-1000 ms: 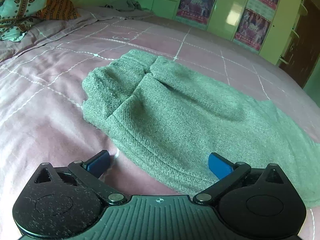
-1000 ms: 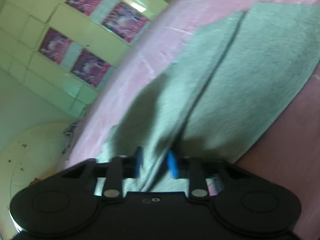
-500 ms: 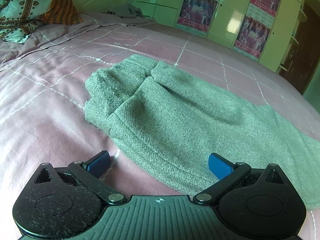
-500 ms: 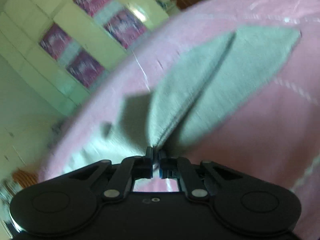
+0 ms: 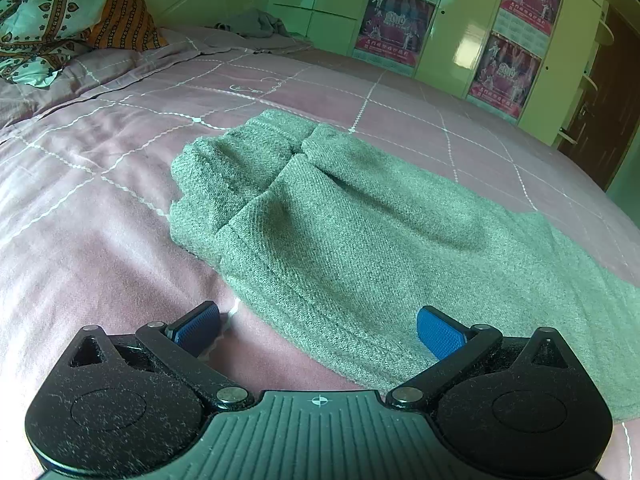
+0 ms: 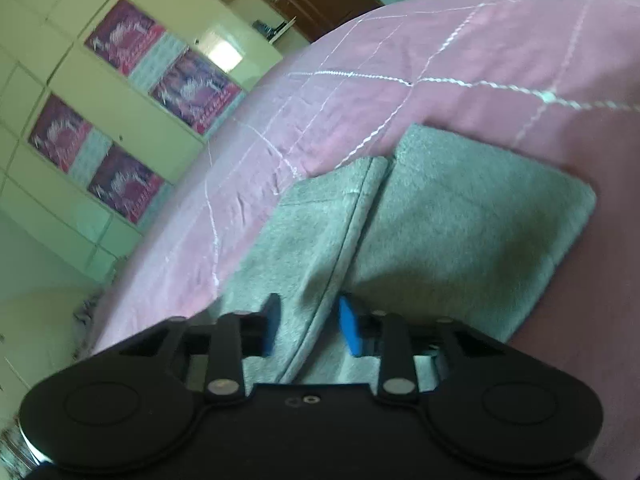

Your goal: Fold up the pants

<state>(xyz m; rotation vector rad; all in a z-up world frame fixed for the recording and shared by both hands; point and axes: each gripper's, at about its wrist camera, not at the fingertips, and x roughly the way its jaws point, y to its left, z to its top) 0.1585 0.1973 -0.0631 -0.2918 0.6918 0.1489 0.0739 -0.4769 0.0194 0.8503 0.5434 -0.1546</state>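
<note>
left gripper (image 5: pixel 316 320): wide open, empty, over pants (image 5: pixel 360 220) edge | right gripper (image 6: pixel 308 320): slightly parted, pants fold between pads

pants (image 5: pixel 360 240): right end cut off | posters (image 6: pixel 120 44): blurred, print perhaps unreadable

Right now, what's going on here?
A person with a handheld gripper in each hand is folding grey pants on a pink bed. The left gripper hangs open at the near edge of the pants, gripping nothing. The right gripper sits low over the other end, jaws apart with a seamed edge of cloth between them; the pads do not look clamped. The pants lie mostly flat, one end bunched.
</note>
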